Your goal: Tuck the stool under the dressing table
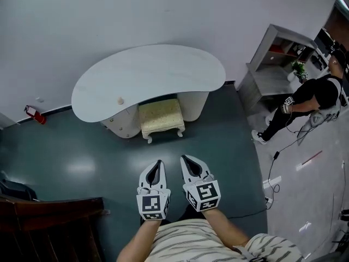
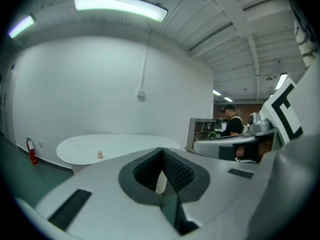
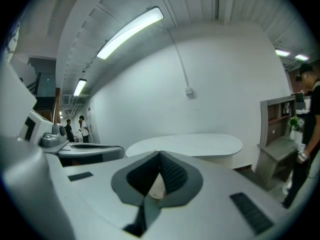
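Note:
A white kidney-shaped dressing table (image 1: pixel 147 78) stands against the wall. A cream upholstered stool (image 1: pixel 161 118) sits partly under its front edge, its near half and two white legs showing. My left gripper (image 1: pixel 158 164) and right gripper (image 1: pixel 185 160) are held side by side above the dark green floor, well short of the stool, both shut and empty. In the left gripper view the left gripper (image 2: pixel 161 151) points almost level at the table top (image 2: pixel 112 146). The right gripper (image 3: pixel 159 155) faces the same table top (image 3: pixel 192 143) in its own view.
A small pale knob (image 1: pixel 120 100) stands on the table top. A red fire extinguisher (image 1: pixel 35 114) leans at the wall on the left. A grey shelf unit (image 1: pixel 272 64) and a person in black (image 1: pixel 313 100) are at the right. A dark wooden piece (image 1: pixel 52 225) sits bottom left.

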`<control>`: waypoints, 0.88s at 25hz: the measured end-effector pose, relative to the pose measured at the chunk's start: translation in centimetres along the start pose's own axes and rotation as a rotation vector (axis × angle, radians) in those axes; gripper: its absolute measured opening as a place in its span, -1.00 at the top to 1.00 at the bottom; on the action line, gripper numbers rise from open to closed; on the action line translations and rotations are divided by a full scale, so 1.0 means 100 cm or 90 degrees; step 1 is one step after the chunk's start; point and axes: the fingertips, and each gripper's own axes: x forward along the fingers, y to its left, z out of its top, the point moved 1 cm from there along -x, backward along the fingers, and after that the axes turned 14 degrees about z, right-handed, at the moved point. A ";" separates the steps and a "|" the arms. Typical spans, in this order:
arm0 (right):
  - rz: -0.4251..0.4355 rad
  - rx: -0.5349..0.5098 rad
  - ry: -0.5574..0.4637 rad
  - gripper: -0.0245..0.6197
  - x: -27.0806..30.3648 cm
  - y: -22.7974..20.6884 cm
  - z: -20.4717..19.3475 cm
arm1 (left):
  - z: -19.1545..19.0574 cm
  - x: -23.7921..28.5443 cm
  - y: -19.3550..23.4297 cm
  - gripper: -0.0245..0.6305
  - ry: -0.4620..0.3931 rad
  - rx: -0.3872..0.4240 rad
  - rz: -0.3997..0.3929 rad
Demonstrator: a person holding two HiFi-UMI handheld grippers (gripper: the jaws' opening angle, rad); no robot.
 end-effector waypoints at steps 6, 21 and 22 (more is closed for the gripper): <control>-0.002 -0.023 -0.043 0.88 -0.011 0.011 0.052 | 0.051 -0.016 0.006 0.91 -0.049 -0.010 -0.002; 0.006 -0.096 -0.146 0.88 -0.014 0.050 0.135 | 0.130 -0.039 0.027 0.91 -0.158 -0.018 -0.016; 0.010 -0.102 -0.149 0.88 -0.013 0.054 0.139 | 0.134 -0.040 0.028 0.91 -0.164 -0.019 -0.017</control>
